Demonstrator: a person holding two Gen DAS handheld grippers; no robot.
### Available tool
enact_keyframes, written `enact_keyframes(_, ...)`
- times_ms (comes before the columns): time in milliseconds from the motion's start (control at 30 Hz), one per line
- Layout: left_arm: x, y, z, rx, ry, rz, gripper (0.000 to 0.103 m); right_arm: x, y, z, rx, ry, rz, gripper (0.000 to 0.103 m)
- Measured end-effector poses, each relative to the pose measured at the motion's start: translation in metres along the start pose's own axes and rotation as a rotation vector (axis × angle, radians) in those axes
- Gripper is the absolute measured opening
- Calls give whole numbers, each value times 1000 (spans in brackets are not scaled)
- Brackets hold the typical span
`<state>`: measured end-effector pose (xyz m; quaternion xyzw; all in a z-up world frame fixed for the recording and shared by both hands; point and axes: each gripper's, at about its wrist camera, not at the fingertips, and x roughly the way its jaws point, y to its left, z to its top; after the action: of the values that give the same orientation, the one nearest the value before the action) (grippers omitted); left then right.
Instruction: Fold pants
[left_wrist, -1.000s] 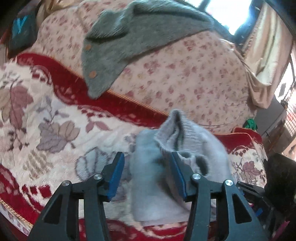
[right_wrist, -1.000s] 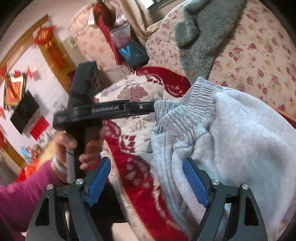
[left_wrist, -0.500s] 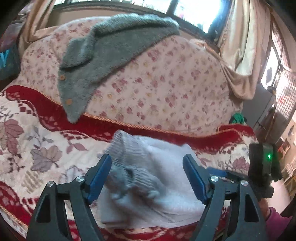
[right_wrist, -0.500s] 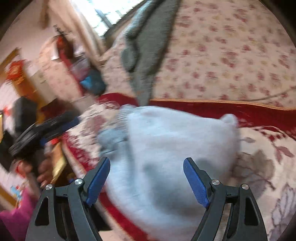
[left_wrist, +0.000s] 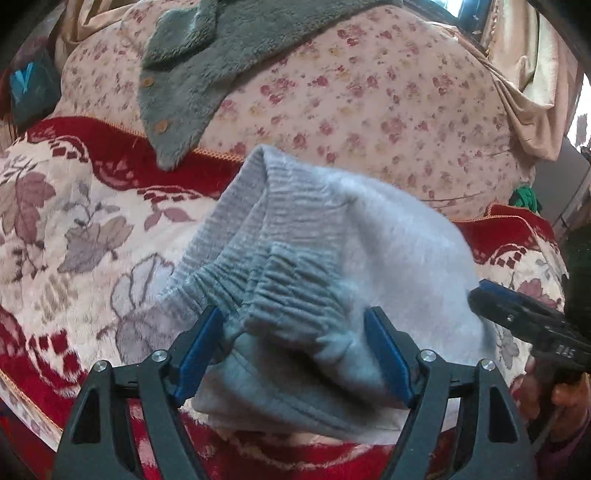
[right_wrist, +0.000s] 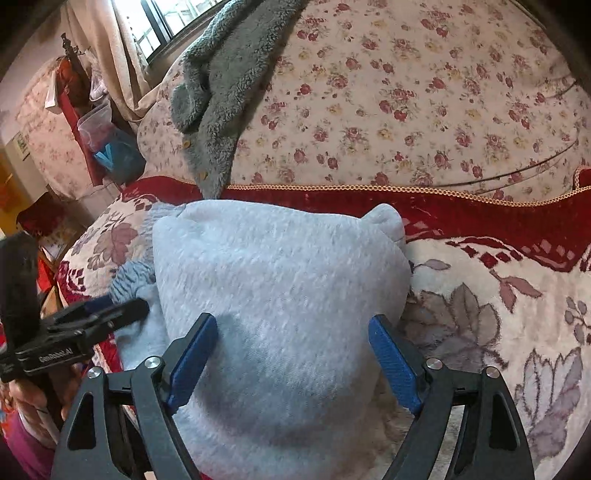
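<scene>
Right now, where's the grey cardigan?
Grey cardigan hangs over the floral sofa back, upper left in both wrist views, its tip just behind the pants.

**Lighting / image quality**

Daylight from the window (right_wrist: 162, 22), blown out to white glare in both views. Scene is bright, shadows soft; a faint one sits under the right gripper (right_wrist: 291, 332) on the pants (right_wrist: 280, 280). Heavy fisheye bending, black vignette in the corners. Slight softness, no real motion blur.

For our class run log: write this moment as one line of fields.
task: fold pants | pants: folded bundle on sofa blanket | left gripper: open, jaws just opened, over waistband | right gripper: open, opened further, over bundle
</scene>
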<state>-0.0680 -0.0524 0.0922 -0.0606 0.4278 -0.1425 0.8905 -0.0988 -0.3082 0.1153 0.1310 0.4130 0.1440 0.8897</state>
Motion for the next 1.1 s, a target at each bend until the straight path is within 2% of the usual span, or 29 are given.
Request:
enact_keyframes(67, 2, -2, -5, 15, -7, 13, 79, 3, 6, -5, -14, 13, 13, 93)
enact_keyframes(133, 5, -4, -10, 34, -13, 31, 79, 3, 15, -12, -54, 5, -10, 94)
enact_keyframes(333, 3, 0, -11, -7, -25, 2, 79, -3, 31, -18, -141, 10, -26, 96)
enact_keyframes(433, -4, 2, -10, -29, -33, -17, 79, -4, 31, -13, -131, 26, -7, 96)
enact_keyframes(567, -12, -2, -10, -34, -44, -8, 79, -8, 31, -7, -103, 22, 25, 96)
enact_keyframes(733, -24, -6, -3, -40, -82, 59, 84, -8, 37, -4, -125, 29, 0, 96)
enact_keyframes(1100, -33, -5, 8, -28, -119, 133, 84, -15, 32, -1, -95, 20, -24, 96)
